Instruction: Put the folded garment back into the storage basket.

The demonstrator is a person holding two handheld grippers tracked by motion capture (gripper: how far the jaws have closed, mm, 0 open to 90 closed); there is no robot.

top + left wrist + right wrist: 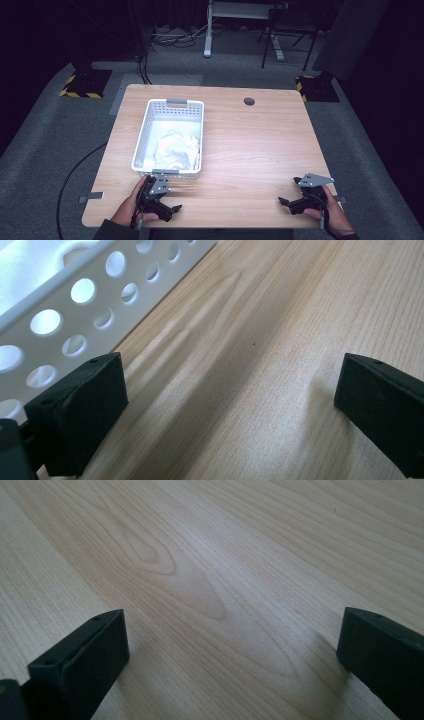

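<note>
A white perforated basket (145, 131) sits on the left half of the wooden table (250, 145), with crumpled white cloth (176, 149) inside it. My left gripper (172, 209) rests near the table's front edge, just below the basket's near end, jaws wide apart over bare wood. In the left gripper view the basket's holed wall (75, 305) runs close by the left jaw, and the left gripper (230, 405) holds nothing. My right gripper (285, 202) lies at the front right, open, and in the right gripper view the right gripper (232, 655) has bare wood between its jaws.
A round cable hole (249, 101) sits near the table's far edge. Broad bare wood spans the middle and right of the table. Beyond the table, stand bases with yellow-black tape (82, 84) and desk legs (207, 37) stand on the grey floor.
</note>
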